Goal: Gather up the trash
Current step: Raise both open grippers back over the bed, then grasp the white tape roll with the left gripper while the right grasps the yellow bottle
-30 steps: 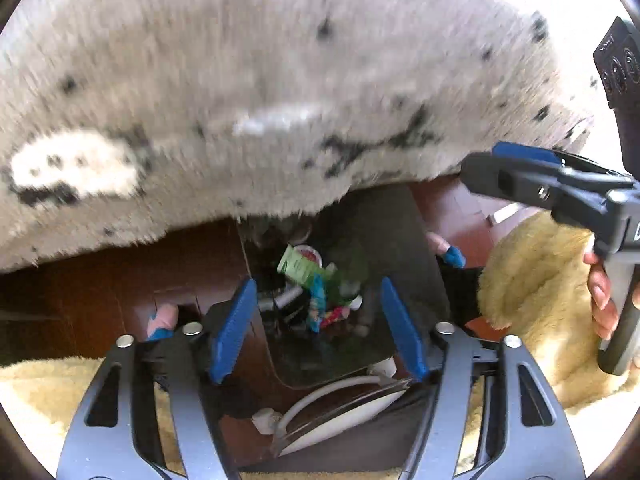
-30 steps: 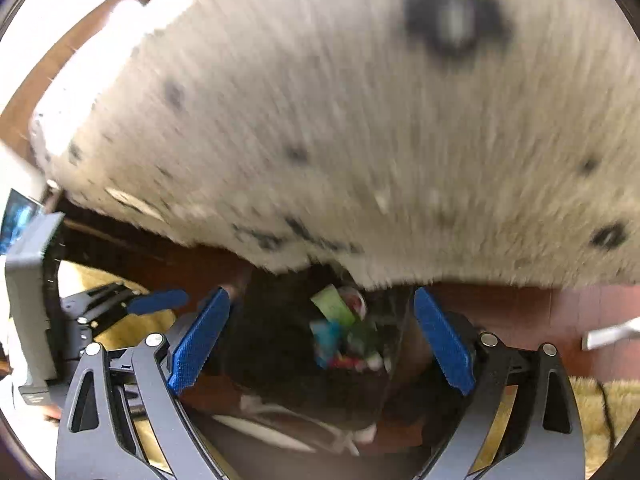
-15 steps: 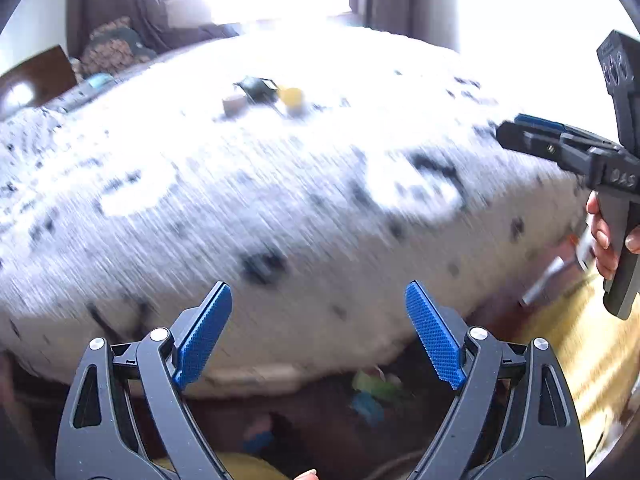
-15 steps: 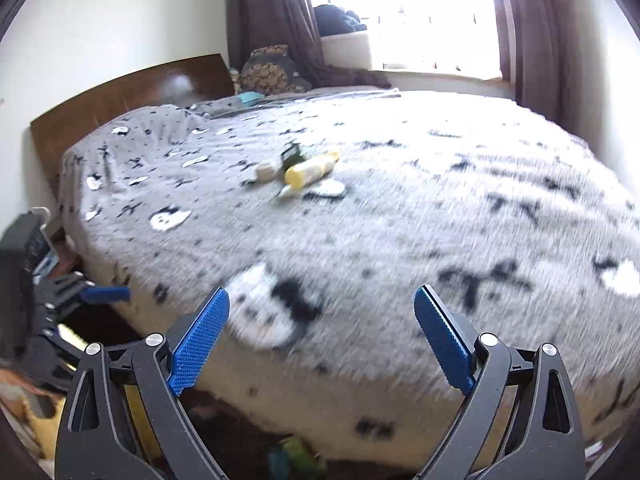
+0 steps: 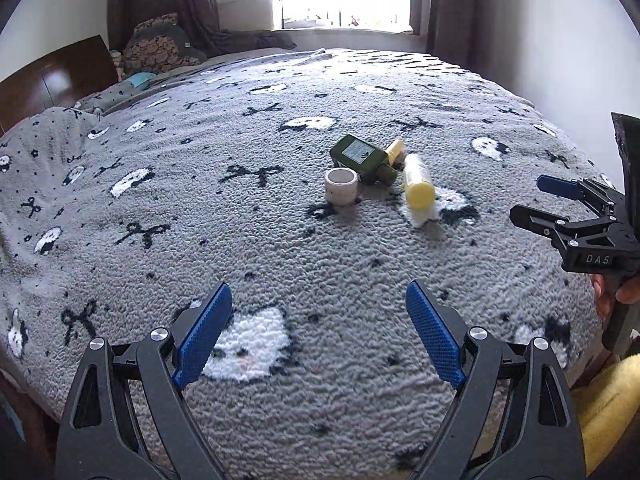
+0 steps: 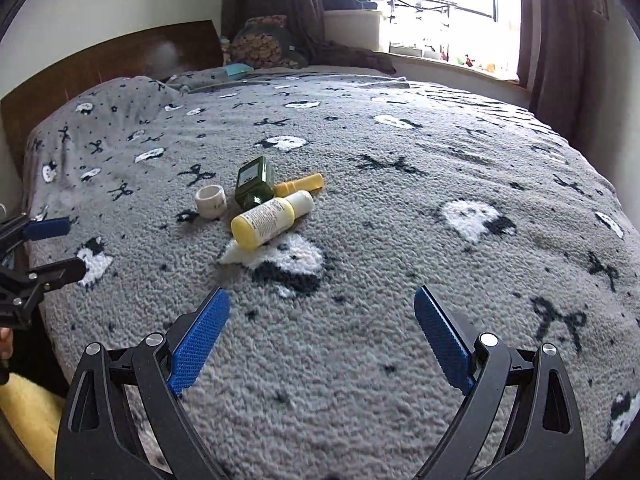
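Observation:
A small heap of trash lies on the grey patterned bed cover (image 5: 280, 248): a white round cup (image 5: 340, 186), a dark green box (image 5: 362, 158), a yellow bottle (image 5: 418, 186) on a white tissue (image 5: 422, 216), and a small yellow tube (image 5: 396, 148). The same items show in the right wrist view: cup (image 6: 211, 201), green box (image 6: 255, 186), yellow bottle (image 6: 270, 218), tube (image 6: 300, 185), tissue (image 6: 236, 255). My left gripper (image 5: 320, 332) is open and empty, well short of the heap. My right gripper (image 6: 322, 336) is open and empty, also short of it.
A brown wooden headboard (image 6: 108, 60) stands at the left. Pillows (image 6: 264, 42) lie at the far end under a bright window (image 6: 440, 0) with dark curtains. The right gripper (image 5: 576, 216) shows at the right edge of the left wrist view. A yellow rug (image 5: 608, 408) lies below the bed.
Both grippers have risen from the trash bin on the floor beside the bed up to above the bed's near edge. They now face the trash on the cover. Both stayed open.

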Tool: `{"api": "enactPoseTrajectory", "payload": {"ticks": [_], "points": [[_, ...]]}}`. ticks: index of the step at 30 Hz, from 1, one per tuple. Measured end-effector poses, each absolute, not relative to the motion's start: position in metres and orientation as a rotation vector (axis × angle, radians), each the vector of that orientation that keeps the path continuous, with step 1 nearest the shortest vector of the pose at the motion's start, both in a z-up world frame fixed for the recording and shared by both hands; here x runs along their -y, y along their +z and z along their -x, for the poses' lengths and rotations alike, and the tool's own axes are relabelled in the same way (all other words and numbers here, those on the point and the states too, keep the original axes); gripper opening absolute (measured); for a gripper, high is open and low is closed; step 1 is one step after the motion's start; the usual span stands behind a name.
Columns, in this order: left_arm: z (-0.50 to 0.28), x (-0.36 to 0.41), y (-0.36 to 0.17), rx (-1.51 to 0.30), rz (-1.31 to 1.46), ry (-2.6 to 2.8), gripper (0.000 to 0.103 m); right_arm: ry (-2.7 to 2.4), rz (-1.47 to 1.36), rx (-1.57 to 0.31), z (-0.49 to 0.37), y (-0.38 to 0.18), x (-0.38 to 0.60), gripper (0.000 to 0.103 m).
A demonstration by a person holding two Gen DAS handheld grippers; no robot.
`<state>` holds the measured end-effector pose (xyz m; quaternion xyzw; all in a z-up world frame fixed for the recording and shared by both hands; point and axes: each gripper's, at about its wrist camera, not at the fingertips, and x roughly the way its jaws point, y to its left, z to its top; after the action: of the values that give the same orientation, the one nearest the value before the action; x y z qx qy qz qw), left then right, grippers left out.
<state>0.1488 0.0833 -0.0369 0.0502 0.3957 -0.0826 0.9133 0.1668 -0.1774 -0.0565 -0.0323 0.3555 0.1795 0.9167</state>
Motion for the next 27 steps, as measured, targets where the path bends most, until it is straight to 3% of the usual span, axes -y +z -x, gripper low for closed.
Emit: {"api": "enactPoseTrajectory", "payload": {"ticks": [17,27], "points": [[-0.234,-0.086,-0.082,-0.928,-0.088,-0.174,0.079,0.482,0.225,-0.838,-0.258,-0.087,0.108,0.093],[-0.253,-0.075,-0.085,-0.931,-0.103,-0.207,0.078,0.546,0.245,-0.877,-0.283,-0.098,0.094,0.085]]}}
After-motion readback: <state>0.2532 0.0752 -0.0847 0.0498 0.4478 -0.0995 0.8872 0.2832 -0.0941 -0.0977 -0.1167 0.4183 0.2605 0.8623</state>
